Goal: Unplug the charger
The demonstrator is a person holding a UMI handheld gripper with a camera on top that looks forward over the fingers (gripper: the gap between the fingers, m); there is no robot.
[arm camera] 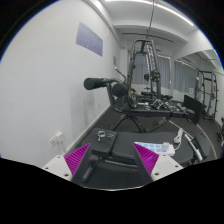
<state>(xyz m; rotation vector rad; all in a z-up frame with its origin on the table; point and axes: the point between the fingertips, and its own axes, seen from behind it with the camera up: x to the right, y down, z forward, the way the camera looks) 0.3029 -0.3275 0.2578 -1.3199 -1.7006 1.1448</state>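
Gripper view: your gripper point(112, 160) is open and holds nothing; centre its pads point(80, 160) on the charger, unclear from here, before pulling straight out.

1. The gripper point(113, 160) pointed forward and roughly level, its two fingers showing low in the view.
2. The fingers stood apart with a clear gap between them.
3. Each magenta pad point(80, 160) faced inward; nothing was pressed between them.
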